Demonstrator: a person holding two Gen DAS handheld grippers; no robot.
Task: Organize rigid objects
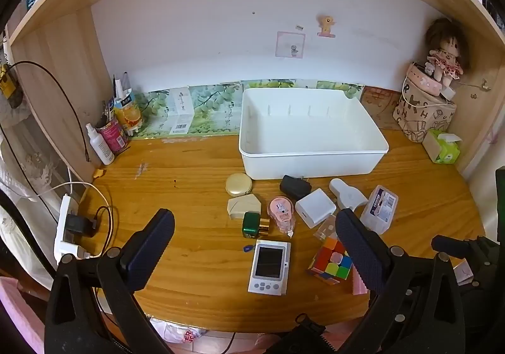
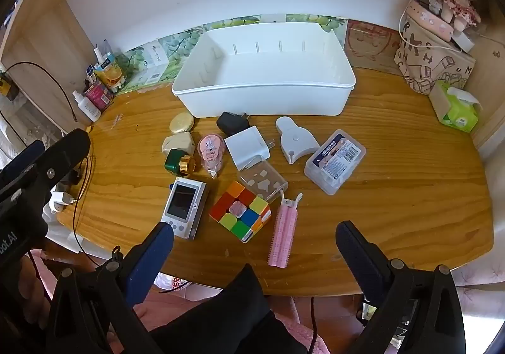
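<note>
An empty white bin stands at the back of the wooden desk. In front of it lie several small objects: a colour cube, a white handheld device, a green bottle with gold cap, a white charger, a black adapter, a clear labelled box and a pink comb. My left gripper is open above the device. My right gripper is open near the desk's front edge.
A spray bottle and cans stand at the back left. A printed bag with a doll and a green tissue pack sit at the back right. A power strip with cables hangs at the left edge.
</note>
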